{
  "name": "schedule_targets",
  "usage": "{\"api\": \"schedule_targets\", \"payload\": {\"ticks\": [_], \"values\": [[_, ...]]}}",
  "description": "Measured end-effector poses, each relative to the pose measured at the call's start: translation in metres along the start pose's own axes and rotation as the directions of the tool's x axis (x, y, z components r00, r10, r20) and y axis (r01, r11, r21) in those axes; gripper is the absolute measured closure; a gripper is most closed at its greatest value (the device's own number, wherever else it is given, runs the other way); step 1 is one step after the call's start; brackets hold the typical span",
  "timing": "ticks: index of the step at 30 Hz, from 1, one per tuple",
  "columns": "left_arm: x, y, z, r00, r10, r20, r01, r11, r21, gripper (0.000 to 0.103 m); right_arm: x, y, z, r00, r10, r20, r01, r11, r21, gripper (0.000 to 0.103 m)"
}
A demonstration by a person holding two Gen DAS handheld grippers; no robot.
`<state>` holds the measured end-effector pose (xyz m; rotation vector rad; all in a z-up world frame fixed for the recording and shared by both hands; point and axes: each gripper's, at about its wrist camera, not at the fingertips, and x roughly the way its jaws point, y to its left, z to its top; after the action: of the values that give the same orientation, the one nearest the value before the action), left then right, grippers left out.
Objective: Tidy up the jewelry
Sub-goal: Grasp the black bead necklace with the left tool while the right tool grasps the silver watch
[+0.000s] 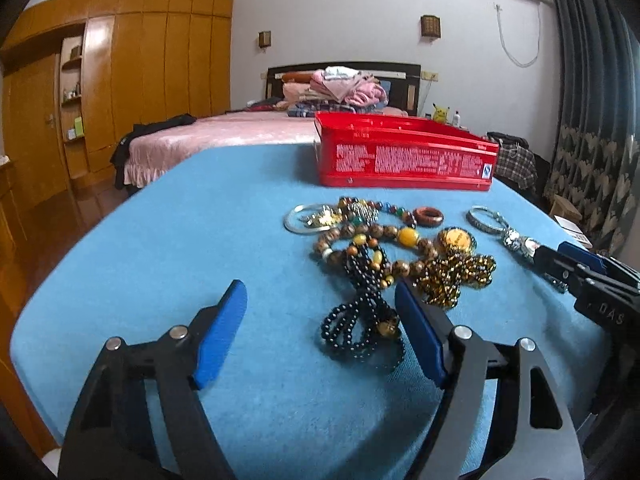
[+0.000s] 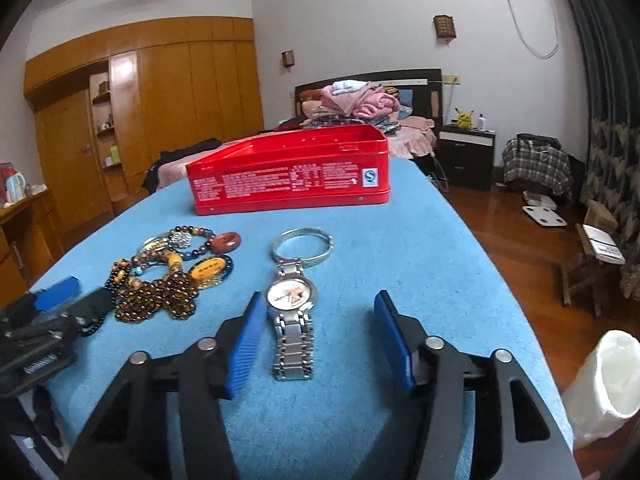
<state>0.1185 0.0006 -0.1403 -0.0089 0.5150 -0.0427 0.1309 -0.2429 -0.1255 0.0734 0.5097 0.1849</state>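
A heap of bead bracelets lies on the blue table cover, in front of an open red tin box. My left gripper is open; a black bead string lies just inside its right finger. A silver watch lies between the fingers of my open right gripper, with a silver bangle beyond it. The red box stands behind. The bead heap is to the left. The right gripper also shows in the left wrist view, beside the watch.
A white bin stands off the table's right edge. A bed with piled clothes and a wooden wardrobe are behind the table. A nightstand and a stool stand on the floor at right.
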Motion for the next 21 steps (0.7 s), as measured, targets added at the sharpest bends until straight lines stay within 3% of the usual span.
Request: {"api": "schedule_targets", "payload": {"ticks": [6, 14, 18, 21], "values": [[0.006, -0.007, -0.002, 1.000, 0.012, 0.002, -0.012, 1.000, 0.015, 0.031, 0.005, 0.015, 0.000, 1.000, -0.007, -0.020, 0.006, 0.997, -0.081, 0.050], [0.007, -0.008, 0.000, 1.000, 0.009, -0.004, -0.009, 1.000, -0.005, 0.033, 0.009, 0.018, 0.000, 1.000, 0.002, -0.020, -0.004, 0.997, -0.080, 0.047], [0.007, -0.011, -0.001, 1.000, -0.005, -0.003, 0.005, 1.000, 0.008, 0.040, 0.009, 0.018, 0.002, 0.998, 0.042, -0.036, -0.045, 0.995, -0.090, 0.059], [0.008, -0.013, -0.001, 1.000, -0.017, 0.003, 0.017, 1.000, 0.009, 0.047, 0.009, 0.021, 0.004, 0.998, 0.031, -0.046, -0.036, 0.993, -0.115, 0.062]]}}
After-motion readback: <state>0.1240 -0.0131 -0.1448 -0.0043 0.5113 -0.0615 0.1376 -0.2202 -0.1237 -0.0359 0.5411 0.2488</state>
